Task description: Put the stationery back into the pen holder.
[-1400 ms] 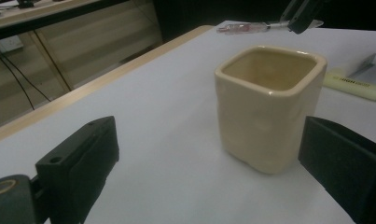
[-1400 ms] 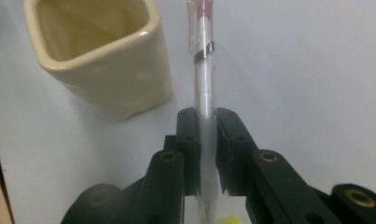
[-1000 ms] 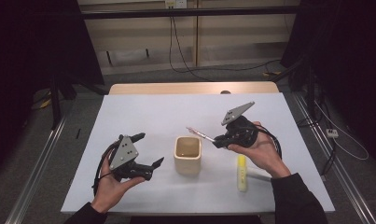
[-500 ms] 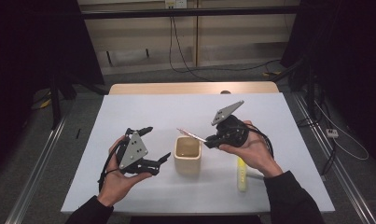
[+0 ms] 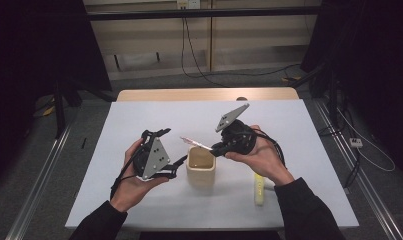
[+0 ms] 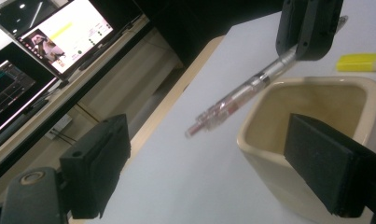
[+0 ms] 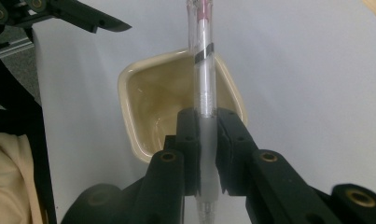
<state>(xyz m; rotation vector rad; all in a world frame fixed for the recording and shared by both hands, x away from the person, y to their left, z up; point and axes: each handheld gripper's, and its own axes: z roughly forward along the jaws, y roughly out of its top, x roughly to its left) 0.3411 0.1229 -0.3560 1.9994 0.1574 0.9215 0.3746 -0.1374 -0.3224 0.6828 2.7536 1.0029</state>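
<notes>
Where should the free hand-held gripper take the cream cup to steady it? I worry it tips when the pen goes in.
Grip the cup by its near left wall, coming level from the left with the left hand-held gripper, one jaw inside the rim. Its walls are flat and upright, and its mouth stays free for the pen.

A cup (image 5: pixel 201 164) stands mid-tabletop (image 5: pixel 139 120), between the left hand-held gripper (image 5: pixel 170 150) and the right hand-held gripper (image 5: pixel 214 148); a pen (image 5: pixel 195 143) hangs above it, a marker (image 5: pixel 258 188) lies to its right.
</notes>
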